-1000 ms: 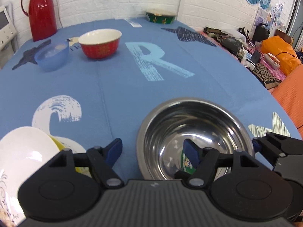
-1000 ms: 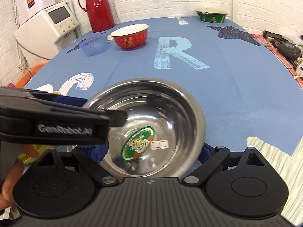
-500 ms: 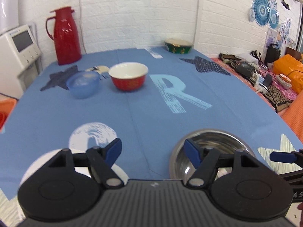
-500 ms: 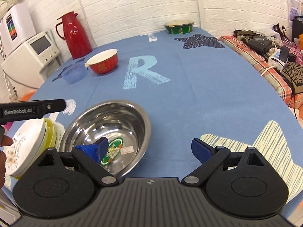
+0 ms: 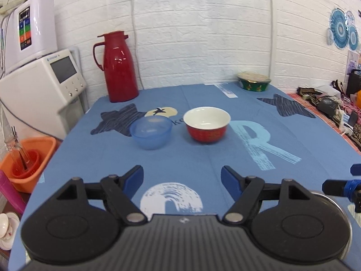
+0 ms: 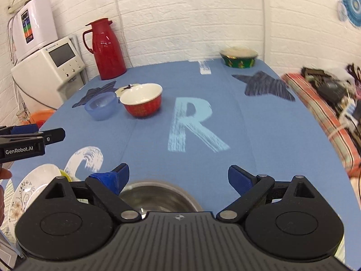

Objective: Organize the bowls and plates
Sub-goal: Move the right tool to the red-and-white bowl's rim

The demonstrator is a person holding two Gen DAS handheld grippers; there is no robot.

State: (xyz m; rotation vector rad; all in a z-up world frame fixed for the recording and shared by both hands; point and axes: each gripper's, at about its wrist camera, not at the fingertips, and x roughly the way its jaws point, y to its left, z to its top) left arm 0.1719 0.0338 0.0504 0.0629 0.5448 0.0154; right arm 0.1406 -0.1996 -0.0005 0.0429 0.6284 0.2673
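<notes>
We see the bench [image 5: 203, 158] under a blue cloth printed with a big pale "R", dark stars and a white swirl. At its far left corner stands a red thermos jug [image 5: 118, 67], with a white appliance [image 5: 45, 85] just beyond the bench edge.

At the near edge, right below the right tool [image 6: 178, 176], lies the steel bowl [image 6: 155, 194]; only its far rim and part of the inside show, and the tool's fingers [image 6: 239, 180] stand wide apart above it, gripping nothing. To the left of the steel bowl sits a white floral plate [image 6: 29, 192] stacked with something yellow beneath, at the near left edge.

The left tool [image 5: 181, 176] is also spread wide and empty, over the white swirl print.

Mid-bench, well apart from both tools, we find the red bowl [image 5: 207, 124] with its white inside, and just beside it on the left the blue plastic bowl [image 5: 151, 132]; whether they touch we cannot tell. Far back at the right corner rests a green patterned bowl [image 5: 253, 82].
</notes>
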